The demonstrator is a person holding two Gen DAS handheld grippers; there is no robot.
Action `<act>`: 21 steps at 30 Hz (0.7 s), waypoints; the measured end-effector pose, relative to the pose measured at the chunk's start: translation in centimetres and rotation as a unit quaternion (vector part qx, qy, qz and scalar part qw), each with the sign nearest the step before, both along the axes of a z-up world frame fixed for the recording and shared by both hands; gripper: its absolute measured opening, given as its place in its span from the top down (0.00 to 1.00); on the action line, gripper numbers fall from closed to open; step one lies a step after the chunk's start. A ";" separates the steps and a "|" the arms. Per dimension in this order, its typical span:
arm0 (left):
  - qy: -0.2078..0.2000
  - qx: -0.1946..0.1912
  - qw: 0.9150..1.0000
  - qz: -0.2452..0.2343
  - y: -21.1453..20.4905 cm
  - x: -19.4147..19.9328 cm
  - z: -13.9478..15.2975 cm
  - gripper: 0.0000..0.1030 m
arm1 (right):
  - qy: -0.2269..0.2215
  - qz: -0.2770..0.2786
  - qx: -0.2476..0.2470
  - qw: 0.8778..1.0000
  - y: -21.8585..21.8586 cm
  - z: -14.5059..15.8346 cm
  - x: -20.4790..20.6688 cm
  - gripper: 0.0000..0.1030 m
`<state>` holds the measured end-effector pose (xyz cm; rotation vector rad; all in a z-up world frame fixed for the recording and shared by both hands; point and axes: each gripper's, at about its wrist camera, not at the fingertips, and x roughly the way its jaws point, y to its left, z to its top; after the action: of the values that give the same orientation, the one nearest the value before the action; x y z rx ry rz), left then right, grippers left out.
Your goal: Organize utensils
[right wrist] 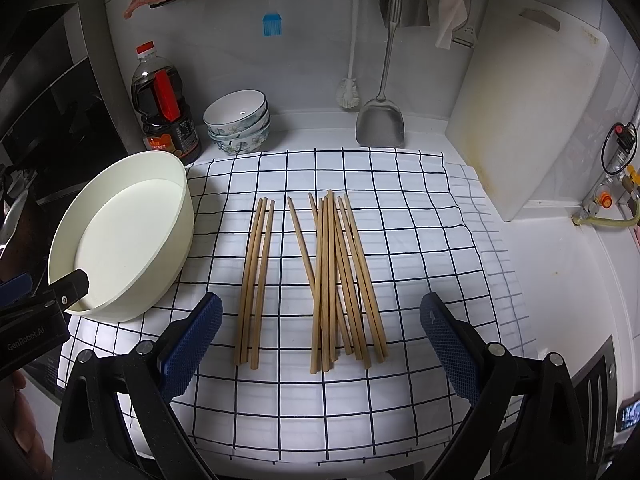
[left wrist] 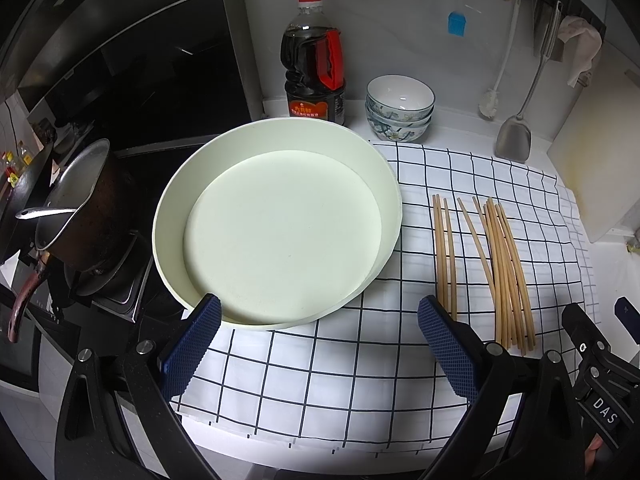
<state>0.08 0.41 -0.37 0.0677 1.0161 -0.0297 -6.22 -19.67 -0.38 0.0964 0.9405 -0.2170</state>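
Several wooden chopsticks lie on a checked cloth (right wrist: pixel 400 240): a small group of three (right wrist: pixel 256 280) on the left and a crossed pile (right wrist: pixel 344 280) to its right. In the left wrist view the same pile (left wrist: pixel 506 272) lies to the right of a round pale tray (left wrist: pixel 384 184), which holds nothing. My left gripper (left wrist: pixel 320 316) hovers open at the tray's near rim. My right gripper (right wrist: pixel 320 312) stands open low over the near ends of the chopsticks, with nothing between its fingers.
A soy sauce bottle (right wrist: pixel 166 108) and stacked patterned bowls (right wrist: pixel 238 124) stand at the back. A metal spatula (right wrist: pixel 380 120), a brush (right wrist: pixel 350 92) and a white cutting board (right wrist: pixel 520 120) lean on the wall. A stove with a pot (left wrist: pixel 80 208) lies left.
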 end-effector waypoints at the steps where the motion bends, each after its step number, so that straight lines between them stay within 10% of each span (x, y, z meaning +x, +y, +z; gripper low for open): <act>1: 0.000 0.000 1.000 0.000 0.0 0.0 0.0 0.06 | 0.000 0.000 0.000 1.000 0.0 0.0 0.0 0.08; 21: 0.000 0.000 1.000 0.000 -0.1 0.0 0.0 0.06 | 0.000 0.000 0.001 1.000 -0.1 0.2 0.0 0.08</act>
<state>0.04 0.35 -0.36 0.0678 1.0158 -0.0296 -6.20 -19.74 -0.21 0.0981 0.9406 -0.2171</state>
